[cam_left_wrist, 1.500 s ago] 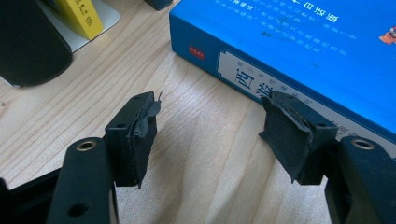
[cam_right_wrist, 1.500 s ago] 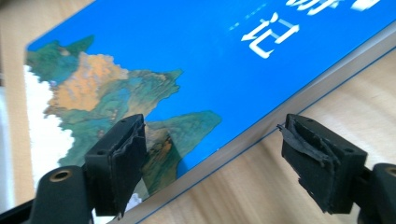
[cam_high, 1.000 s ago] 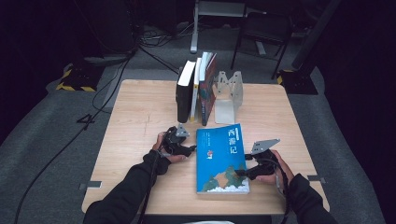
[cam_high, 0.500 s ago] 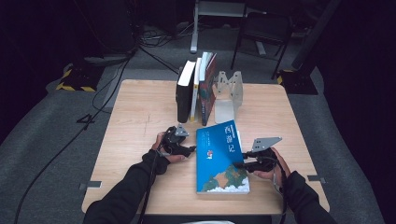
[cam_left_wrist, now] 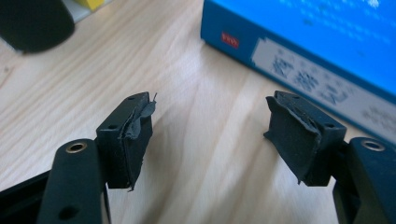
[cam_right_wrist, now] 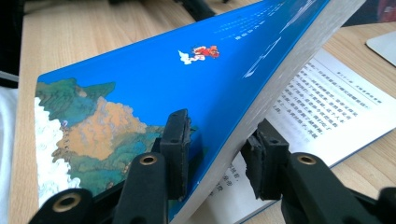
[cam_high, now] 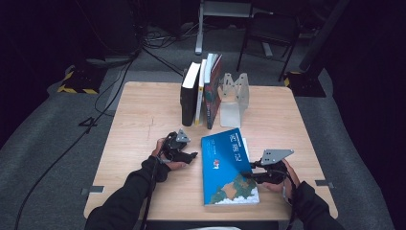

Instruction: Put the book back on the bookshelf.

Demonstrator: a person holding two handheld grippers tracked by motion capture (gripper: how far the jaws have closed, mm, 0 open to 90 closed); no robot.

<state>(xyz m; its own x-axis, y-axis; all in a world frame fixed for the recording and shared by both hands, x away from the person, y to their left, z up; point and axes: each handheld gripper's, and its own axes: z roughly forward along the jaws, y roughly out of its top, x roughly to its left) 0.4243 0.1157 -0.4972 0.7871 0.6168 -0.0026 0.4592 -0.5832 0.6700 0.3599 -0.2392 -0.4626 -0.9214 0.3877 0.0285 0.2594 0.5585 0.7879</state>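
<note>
A blue paperback [cam_high: 227, 167] with Chinese title lies on the wooden table [cam_high: 143, 120], front cover up. My right gripper [cam_high: 249, 176] is at its right edge. In the right gripper view my right gripper [cam_right_wrist: 217, 149] has just closed and is shut on the blue book [cam_right_wrist: 187, 79]. One pad is on the cover and the other under the raised block of pages, above a printed page [cam_right_wrist: 327, 102] that lies flat. My left gripper [cam_high: 194, 155] rests just left of the book's spine. Its jaws [cam_left_wrist: 210, 135] stand open over bare wood, apart from the book [cam_left_wrist: 327, 42].
Several books [cam_high: 201, 91] stand upright in a row at the back middle of the table, with a metal bookend [cam_high: 234, 96] to their right. A dark blurred object [cam_left_wrist: 35, 21] shows at the top left of the left gripper view. Cables and chair legs lie beyond the table.
My right gripper has edged left onto the book's right edge and its jaws have closed on the cover and pages. The left gripper has kept still.
</note>
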